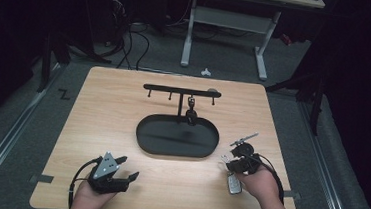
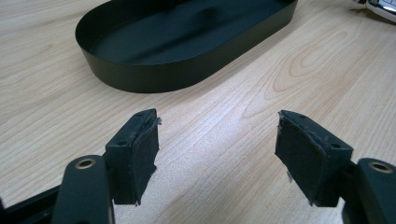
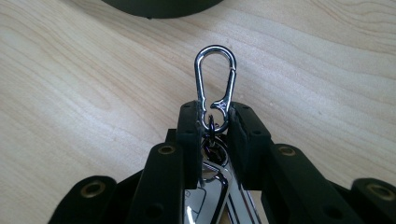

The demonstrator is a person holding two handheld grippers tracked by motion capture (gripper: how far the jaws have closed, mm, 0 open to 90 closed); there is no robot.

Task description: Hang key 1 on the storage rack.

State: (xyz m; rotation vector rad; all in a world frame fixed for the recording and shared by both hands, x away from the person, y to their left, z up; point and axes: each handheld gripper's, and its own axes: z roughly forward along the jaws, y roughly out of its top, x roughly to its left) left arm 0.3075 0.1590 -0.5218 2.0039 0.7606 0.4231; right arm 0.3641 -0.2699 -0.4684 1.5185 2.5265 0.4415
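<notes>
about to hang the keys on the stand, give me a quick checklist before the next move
1. Right gripper shut on the carabiner: ok.
2. Carabiner loop sticks out past the jaws, free to hook: ok.
3. Car key hanging clear of the table: cannot tell.
4. Free peg on the key stand: ok, one peg already holds a key.
5. Left gripper open, holding nothing, away from the tray: ok.

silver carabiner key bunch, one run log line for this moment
right gripper: shut on silver carabiner | keys hang below | left gripper: open, idle on wooden table | black oval tray: empty
</notes>
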